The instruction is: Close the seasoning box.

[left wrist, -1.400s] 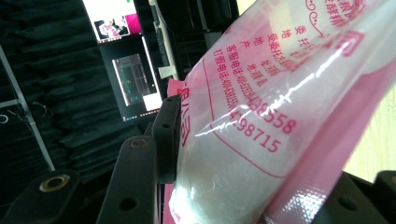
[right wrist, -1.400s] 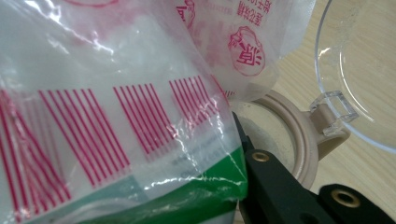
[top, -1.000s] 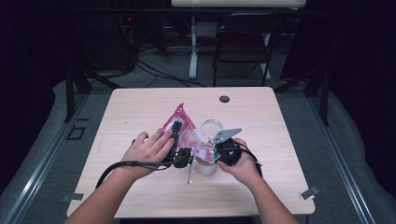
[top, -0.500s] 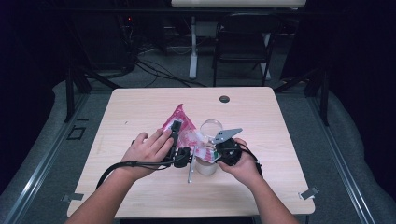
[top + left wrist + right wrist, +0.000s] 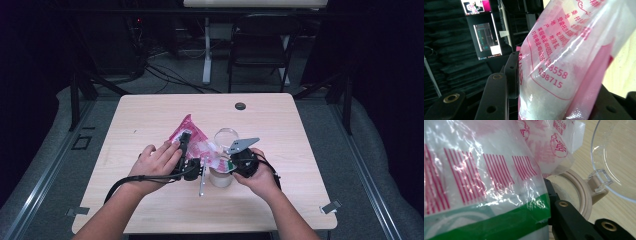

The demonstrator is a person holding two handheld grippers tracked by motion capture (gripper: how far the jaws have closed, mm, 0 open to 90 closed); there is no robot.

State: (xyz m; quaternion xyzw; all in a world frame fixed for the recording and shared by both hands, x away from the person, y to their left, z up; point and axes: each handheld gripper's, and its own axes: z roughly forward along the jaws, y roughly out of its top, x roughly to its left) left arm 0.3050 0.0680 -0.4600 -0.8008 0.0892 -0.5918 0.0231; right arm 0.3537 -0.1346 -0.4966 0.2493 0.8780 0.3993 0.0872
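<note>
High view shows a pink-printed plastic bag (image 5: 192,141) held over the middle of the counter (image 5: 150,115), both grippers clamped on it: the left gripper (image 5: 192,167) grasps its near left part, the right gripper (image 5: 235,162) its near right edge. Just right of the bag stands a jar (image 5: 221,176) with its clear hinged lid (image 5: 226,136) flipped open toward the far side. A small dark disc (image 5: 240,106) lies well apart at the far edge. Beyond the counter stands a chair (image 5: 260,55).

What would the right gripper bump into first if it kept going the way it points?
The pink plastic bag that the right gripper already holds; past that, probably the open jar's rim, though depth is unclear.
</note>
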